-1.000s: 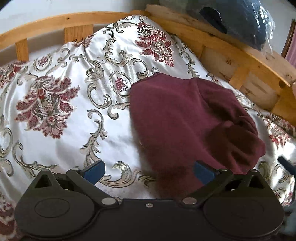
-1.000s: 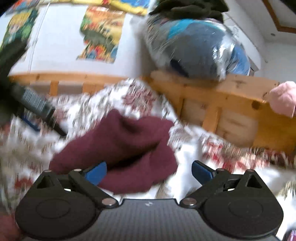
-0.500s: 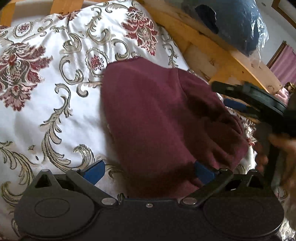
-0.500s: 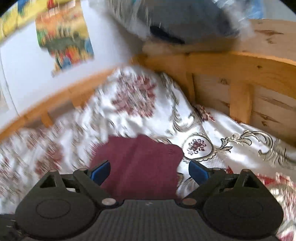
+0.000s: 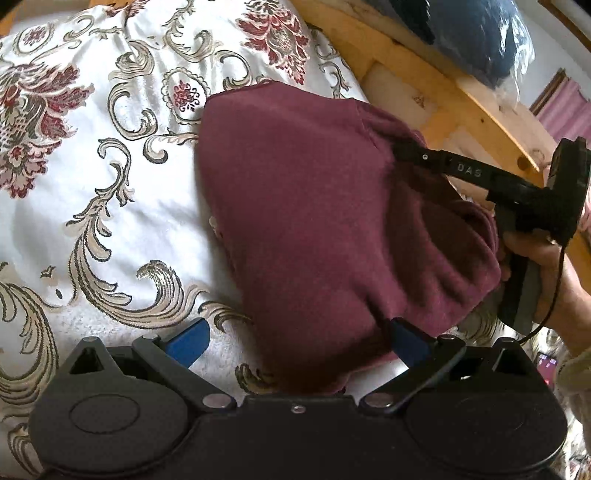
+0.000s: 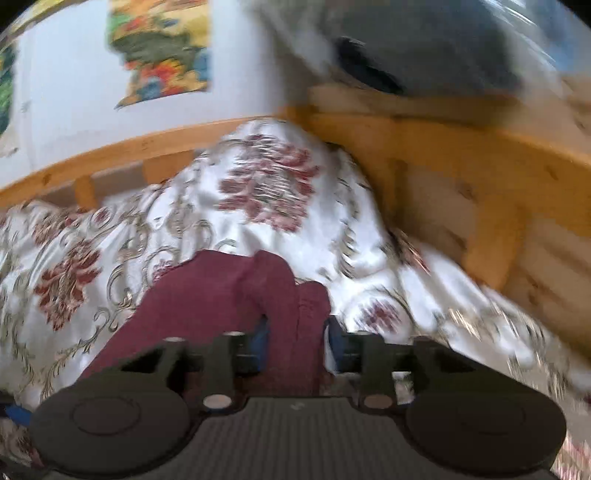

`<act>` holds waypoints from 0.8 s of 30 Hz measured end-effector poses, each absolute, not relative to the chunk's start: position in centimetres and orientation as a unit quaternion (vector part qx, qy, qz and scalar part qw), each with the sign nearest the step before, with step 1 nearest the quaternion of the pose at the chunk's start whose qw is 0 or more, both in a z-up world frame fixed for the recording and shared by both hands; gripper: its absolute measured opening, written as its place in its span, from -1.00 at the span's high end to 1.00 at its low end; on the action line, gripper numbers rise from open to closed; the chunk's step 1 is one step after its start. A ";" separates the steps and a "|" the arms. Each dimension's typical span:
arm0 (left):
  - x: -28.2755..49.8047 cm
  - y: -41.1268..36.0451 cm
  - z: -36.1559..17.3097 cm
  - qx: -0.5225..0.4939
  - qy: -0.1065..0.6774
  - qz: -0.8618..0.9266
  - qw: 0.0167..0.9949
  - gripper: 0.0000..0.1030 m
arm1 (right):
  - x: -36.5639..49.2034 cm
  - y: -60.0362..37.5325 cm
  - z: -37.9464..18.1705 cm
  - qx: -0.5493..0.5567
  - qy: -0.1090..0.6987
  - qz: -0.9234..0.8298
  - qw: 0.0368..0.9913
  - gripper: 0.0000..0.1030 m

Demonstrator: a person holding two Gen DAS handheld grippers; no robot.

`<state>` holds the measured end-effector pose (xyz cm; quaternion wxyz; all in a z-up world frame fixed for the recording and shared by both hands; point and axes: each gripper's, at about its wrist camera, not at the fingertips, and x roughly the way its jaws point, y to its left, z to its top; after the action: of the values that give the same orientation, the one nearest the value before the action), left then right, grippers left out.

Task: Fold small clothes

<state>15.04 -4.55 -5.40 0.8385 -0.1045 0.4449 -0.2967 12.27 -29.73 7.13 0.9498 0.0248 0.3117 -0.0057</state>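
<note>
A maroon garment (image 5: pixel 317 221) lies partly folded on the patterned bedspread (image 5: pixel 92 177). My left gripper (image 5: pixel 295 338) is open, its fingers wide at the garment's near edge, with the cloth lying between them. My right gripper (image 6: pixel 295 334) is shut on a bunched fold of the maroon garment (image 6: pixel 240 291). In the left wrist view the right gripper (image 5: pixel 399 149) reaches in from the right and pinches the garment's far right part.
A wooden bed frame (image 5: pixel 443 85) runs along the far and right sides. A dark bundle in clear plastic (image 5: pixel 476 33) rests on the frame. Colourful posters (image 6: pixel 162 48) hang on the white wall behind the bed.
My right gripper came in over the garment and closed on a fold of it. My left gripper moved closer to the garment's near edge and stayed open.
</note>
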 end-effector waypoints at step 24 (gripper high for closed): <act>15.4 -3.5 -5.1 -0.110 0.477 -0.279 0.826 -0.99 | 2.4 -29.6 7.0 0.065 0.304 0.011 0.950 -1.00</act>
<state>15.44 -3.49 -5.11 0.8259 -0.1104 0.4771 -0.2794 2.41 -29.64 6.99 0.9504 0.0652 0.3039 0.0110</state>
